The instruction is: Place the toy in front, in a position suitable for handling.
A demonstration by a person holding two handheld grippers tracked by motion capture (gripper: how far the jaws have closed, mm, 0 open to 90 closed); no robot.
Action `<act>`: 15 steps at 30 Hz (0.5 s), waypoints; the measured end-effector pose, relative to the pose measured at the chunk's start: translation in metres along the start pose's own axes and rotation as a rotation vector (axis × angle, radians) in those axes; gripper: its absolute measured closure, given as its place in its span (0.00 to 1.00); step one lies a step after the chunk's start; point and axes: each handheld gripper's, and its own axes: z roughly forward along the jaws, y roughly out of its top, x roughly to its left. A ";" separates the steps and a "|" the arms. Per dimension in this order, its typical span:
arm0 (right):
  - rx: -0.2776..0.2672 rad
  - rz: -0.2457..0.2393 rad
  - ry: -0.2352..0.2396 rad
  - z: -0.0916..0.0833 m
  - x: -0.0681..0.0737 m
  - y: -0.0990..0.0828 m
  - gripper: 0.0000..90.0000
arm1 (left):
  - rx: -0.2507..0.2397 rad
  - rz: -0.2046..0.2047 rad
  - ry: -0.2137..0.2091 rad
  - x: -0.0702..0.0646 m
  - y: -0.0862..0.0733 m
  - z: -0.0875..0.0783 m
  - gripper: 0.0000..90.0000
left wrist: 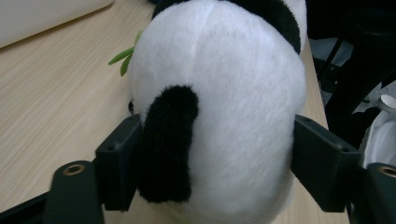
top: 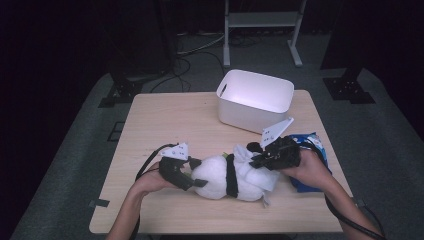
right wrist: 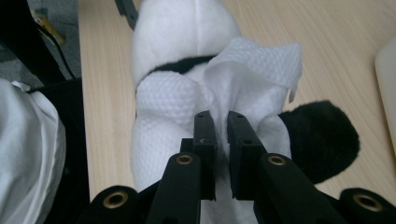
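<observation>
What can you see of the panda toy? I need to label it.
The panda toy is plush, white with black patches and a black band, and lies on its side on the wooden table. A white wipe is draped over one end, pinched by the right gripper. The left gripper straddles the other end, jaws against the fur.
</observation>
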 end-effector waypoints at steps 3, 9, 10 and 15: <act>0.011 -0.018 0.003 0.004 -0.001 0.008 0.92 | 0.004 0.006 0.007 -0.001 0.001 0.000 0.29; 0.030 -0.054 0.013 0.019 0.000 0.029 0.92 | 0.006 0.011 0.013 -0.003 0.002 -0.001 0.29; 0.032 -0.055 0.016 0.022 0.000 0.032 0.92 | 0.006 0.013 0.015 -0.004 0.002 -0.001 0.29; 0.037 -0.092 0.039 0.037 0.004 0.047 0.92 | 0.008 0.029 0.018 -0.006 0.004 -0.001 0.30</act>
